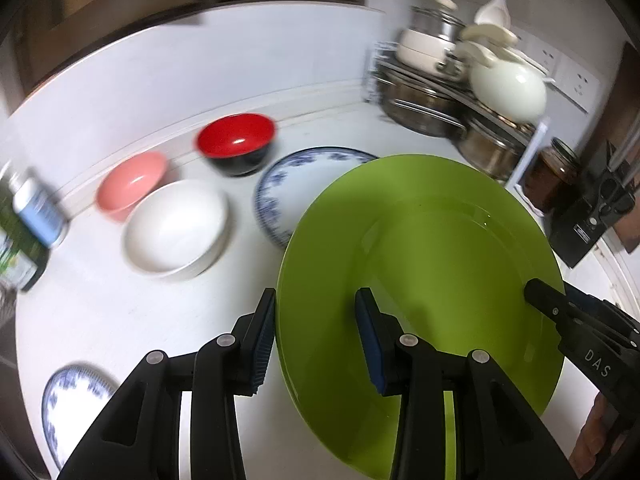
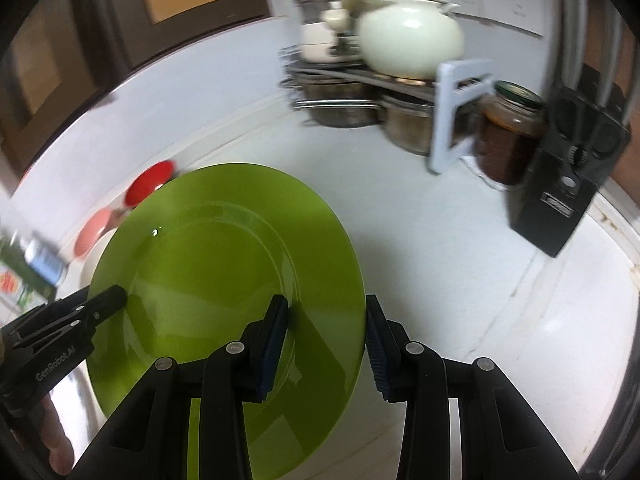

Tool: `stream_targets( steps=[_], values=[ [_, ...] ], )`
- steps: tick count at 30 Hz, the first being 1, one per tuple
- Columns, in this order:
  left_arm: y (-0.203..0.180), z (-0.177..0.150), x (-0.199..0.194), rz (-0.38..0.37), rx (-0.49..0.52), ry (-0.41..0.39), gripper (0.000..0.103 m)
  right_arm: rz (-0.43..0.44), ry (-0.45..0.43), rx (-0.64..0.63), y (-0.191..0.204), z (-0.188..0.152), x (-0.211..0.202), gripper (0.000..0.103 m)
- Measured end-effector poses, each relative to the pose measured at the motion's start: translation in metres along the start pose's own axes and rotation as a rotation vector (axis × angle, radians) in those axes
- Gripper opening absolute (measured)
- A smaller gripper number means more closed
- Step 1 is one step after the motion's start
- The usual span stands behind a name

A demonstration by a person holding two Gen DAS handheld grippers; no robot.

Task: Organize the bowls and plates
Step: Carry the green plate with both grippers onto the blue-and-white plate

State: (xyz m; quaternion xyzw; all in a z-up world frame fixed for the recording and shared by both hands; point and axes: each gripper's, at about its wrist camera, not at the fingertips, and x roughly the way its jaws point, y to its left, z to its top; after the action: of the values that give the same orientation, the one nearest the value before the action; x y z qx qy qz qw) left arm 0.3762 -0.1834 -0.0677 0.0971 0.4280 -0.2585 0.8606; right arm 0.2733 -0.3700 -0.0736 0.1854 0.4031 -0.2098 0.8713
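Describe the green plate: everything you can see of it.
The green plate is round, glossy and plain lime green, with a wide flat rim around a shallow well; it looks glazed or plastic. It is empty, tilted, and held off the white counter. The left tool straddles one edge and the right tool the opposite edge. It partly hides a blue-patterned plate behind it.
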Motion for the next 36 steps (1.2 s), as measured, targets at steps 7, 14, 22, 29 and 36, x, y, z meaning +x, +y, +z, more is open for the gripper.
stream_targets(
  steps=[7,14,22,29,36],
  values=[
    [0.043,-0.032,-0.020,0.033,-0.114,0.006,0.039,0.046,0.007,-0.114,0.041,-0.014,-0.009,0.039],
    [0.097,-0.063,-0.047,0.091,-0.211,0.007,0.039,0.096,0.017,-0.202,0.092,-0.032,-0.013,0.039],
    [0.159,-0.096,-0.075,0.173,-0.313,-0.002,0.039,0.183,0.035,-0.303,0.161,-0.051,-0.018,0.039],
    [0.209,-0.126,-0.096,0.253,-0.413,0.001,0.039,0.259,0.054,-0.404,0.219,-0.067,-0.017,0.039],
    [0.249,-0.157,-0.106,0.322,-0.498,0.026,0.039,0.334,0.089,-0.495,0.269,-0.090,-0.009,0.039]
  ],
)
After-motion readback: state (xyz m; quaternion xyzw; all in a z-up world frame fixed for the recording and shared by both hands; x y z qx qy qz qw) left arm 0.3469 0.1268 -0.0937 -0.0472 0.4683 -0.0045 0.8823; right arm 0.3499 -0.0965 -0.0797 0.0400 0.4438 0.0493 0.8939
